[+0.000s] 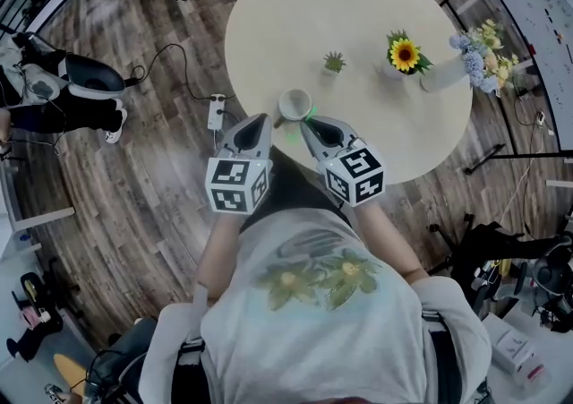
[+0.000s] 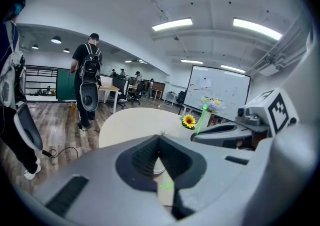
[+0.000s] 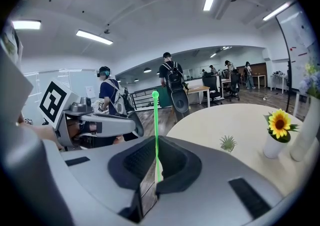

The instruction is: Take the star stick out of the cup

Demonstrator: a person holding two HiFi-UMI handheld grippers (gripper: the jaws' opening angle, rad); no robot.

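A white cup stands near the front edge of the round beige table. The thin green star stick rises upright between the jaws of my right gripper, which is shut on its lower part; its rounded top is free. From the head view the right gripper is just right of the cup. My left gripper is at the cup's left side, its jaws close together with the cup's white wall between them. The stick also shows above the right gripper in the left gripper view.
On the table behind the cup are a small green plant, a potted sunflower and a vase of pale flowers. A power strip lies on the wooden floor. A person with a backpack stands beyond the table.
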